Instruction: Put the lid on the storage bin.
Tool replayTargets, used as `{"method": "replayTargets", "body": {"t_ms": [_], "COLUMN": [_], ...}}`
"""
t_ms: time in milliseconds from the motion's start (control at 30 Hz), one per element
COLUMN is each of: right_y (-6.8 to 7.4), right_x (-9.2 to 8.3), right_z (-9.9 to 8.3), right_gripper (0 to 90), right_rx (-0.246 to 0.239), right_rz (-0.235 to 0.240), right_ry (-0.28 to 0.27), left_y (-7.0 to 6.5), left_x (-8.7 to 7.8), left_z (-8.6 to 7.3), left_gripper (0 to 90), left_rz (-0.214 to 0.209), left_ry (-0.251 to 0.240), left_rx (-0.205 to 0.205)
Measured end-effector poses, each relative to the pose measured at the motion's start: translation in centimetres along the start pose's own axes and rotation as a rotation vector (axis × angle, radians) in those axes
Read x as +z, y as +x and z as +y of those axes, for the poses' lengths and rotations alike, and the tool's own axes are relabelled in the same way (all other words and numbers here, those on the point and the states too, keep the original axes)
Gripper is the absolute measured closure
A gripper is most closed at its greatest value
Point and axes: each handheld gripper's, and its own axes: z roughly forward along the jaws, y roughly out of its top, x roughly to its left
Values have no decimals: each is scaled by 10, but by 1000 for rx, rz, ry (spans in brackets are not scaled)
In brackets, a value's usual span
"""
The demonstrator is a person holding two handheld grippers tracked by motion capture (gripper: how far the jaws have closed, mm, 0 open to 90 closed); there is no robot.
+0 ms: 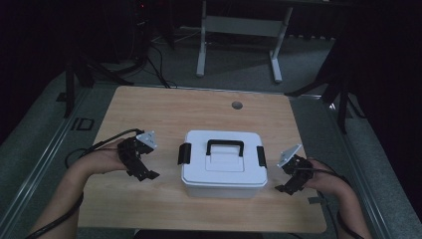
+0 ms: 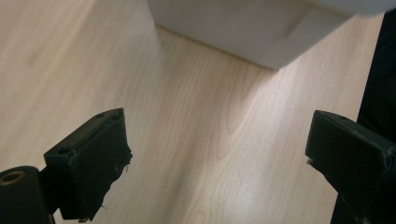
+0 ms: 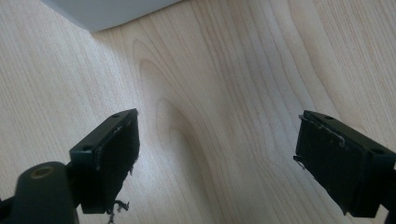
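A white plastic box [image 1: 224, 165] with a black carry handle [image 1: 225, 145] and a black latch on each end stands at the middle of the wooden table [image 1: 164, 107], lid down. My left gripper [image 1: 142, 169] hovers to the box's left, open and empty. To the box's right, my right gripper [image 1: 287, 183] is open too and holds nothing. The left gripper view looks between wide-apart jaws [image 2: 215, 158] at bare wood and a lower corner of the box [image 2: 243, 28]. Past the right gripper [image 3: 217, 163], a sliver of the box [image 3: 107, 11] shows at the top.
A round cable hole [image 1: 237, 105] sits near the table's far edge. Beyond the table stand a white desk frame [image 1: 239, 35] and black tripod legs [image 1: 74, 79] on each side. Cables trail from both grippers off the near edge.
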Motion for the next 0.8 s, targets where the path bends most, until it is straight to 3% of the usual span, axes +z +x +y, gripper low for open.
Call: {"method": "replayTargets", "body": {"t_ms": [167, 367, 800], "right_y": [0, -1, 2], "right_x": [0, 2, 9], "right_z": [0, -2, -10], "right_gripper": [133, 132, 130], "right_rx": [8, 14, 20], "right_rz": [-8, -11, -15], "right_ry": [-10, -21, -36], "left_y": [-1, -3, -5], "left_x": [12, 22, 42], "left_z": [-17, -30, -51], "left_gripper": [54, 54, 54], "left_rz": [-22, -19, -36], "left_ry": [-27, -43, -44], "left_rx": [-21, -13, -43]}}
